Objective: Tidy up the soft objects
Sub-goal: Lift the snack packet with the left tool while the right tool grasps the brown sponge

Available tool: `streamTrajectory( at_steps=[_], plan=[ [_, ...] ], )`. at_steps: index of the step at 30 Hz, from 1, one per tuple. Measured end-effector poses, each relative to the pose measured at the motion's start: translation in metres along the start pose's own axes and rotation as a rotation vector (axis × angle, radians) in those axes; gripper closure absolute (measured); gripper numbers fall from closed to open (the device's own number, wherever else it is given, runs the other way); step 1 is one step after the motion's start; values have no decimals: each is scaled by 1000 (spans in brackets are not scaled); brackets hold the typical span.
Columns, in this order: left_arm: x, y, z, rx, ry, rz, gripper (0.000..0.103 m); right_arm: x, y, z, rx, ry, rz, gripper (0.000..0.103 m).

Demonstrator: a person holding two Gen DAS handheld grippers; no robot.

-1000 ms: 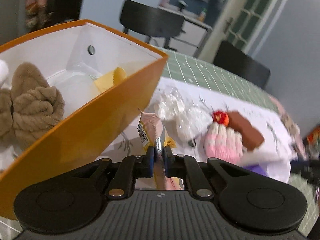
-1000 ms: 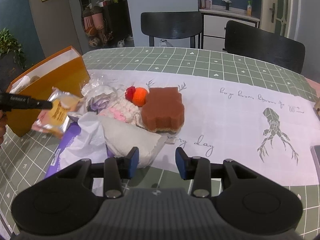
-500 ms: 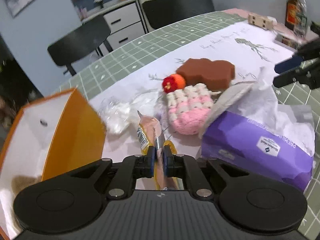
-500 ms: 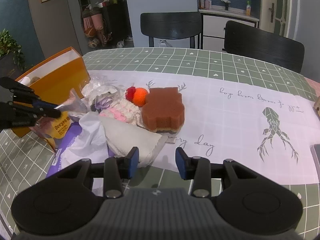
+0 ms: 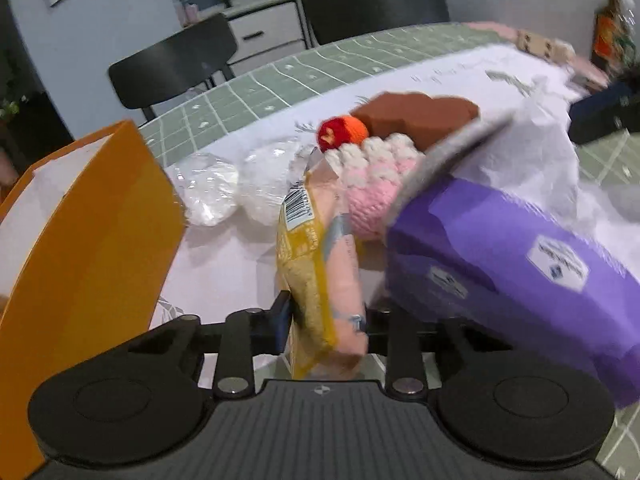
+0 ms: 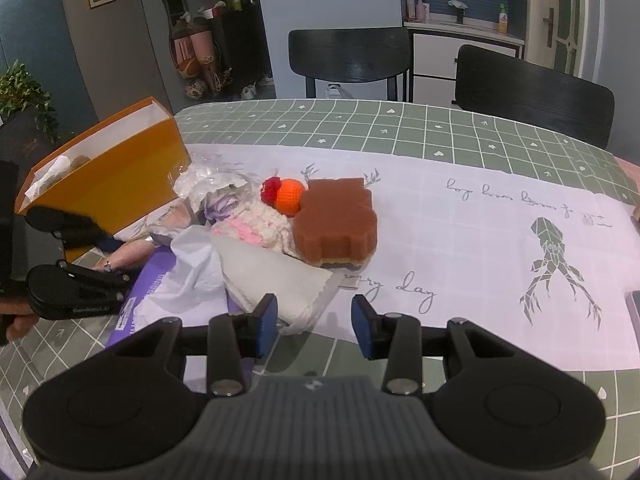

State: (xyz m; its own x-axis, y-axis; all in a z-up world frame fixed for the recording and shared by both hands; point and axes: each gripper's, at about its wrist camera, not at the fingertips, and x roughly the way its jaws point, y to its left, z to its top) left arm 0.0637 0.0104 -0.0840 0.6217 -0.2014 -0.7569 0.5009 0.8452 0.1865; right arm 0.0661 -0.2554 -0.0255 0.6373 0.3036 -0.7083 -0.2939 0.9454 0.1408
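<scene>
My left gripper has its jaws spread apart with a yellow and pink snack packet standing between them, low over the table beside the purple tissue pack. The orange box stands to its left. My right gripper is open and empty, just in front of a grey cloth. Behind it lie the brown sponge, a pink and white knitted piece and a red and orange ball. The left gripper shows at the left of the right wrist view.
Crumpled clear plastic bags lie by the orange box, which holds soft items. White tissue sticks out of the purple pack. Two black chairs stand behind the table. A white runner covers the green cloth.
My left gripper swung from the orange box toward the pile, came down beside the purple pack, and its jaws opened around the packet. The right gripper has not moved.
</scene>
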Motion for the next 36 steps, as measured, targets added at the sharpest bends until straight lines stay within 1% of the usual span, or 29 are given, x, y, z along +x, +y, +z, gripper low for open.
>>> streamTrajectory(
  at_steps=[1, 2, 4, 8, 9, 11, 13, 16, 18, 21, 23, 29, 35, 36],
  plan=[
    [0, 2, 0, -9, -8, 11, 83, 1, 0, 1, 0, 1, -4, 62],
    [-1, 6, 0, -24, -20, 6, 84, 1, 0, 1, 0, 1, -7, 61],
    [-1, 13, -1, -46, -23, -27, 84, 2, -1, 4, 2, 2, -17, 56],
    [-3, 14, -2, -19, -25, -43, 84, 7, -2, 13, 13, -11, -33, 44],
    [-3, 14, -2, -19, -27, -48, 84, 10, -3, 18, 20, -13, -34, 39],
    [-3, 15, -4, -28, -33, -57, 84, 19, -5, 28, 43, -20, -36, 33],
    [-4, 19, -4, -46, -32, -70, 84, 31, -9, 39, 75, -11, -27, 33],
    [-4, 24, -4, -63, -25, -90, 84, 58, -12, 56, 99, 37, -8, 31],
    [-3, 26, -3, -62, -19, -99, 84, 77, -8, 65, 71, 74, -22, 30],
    [0, 29, -2, -62, -15, -111, 84, 100, 0, 72, 17, 105, -57, 30],
    [1, 30, -2, -64, -17, -116, 84, 113, 0, 77, 23, 125, -66, 30],
    [4, 35, -2, -64, -18, -139, 84, 137, -6, 84, 42, 165, -88, 30],
    [7, 37, -2, -65, -12, -154, 84, 144, -11, 81, 29, 183, -129, 30],
    [7, 36, -2, -63, -10, -154, 84, 144, -13, 80, 28, 185, -134, 35]
  ],
)
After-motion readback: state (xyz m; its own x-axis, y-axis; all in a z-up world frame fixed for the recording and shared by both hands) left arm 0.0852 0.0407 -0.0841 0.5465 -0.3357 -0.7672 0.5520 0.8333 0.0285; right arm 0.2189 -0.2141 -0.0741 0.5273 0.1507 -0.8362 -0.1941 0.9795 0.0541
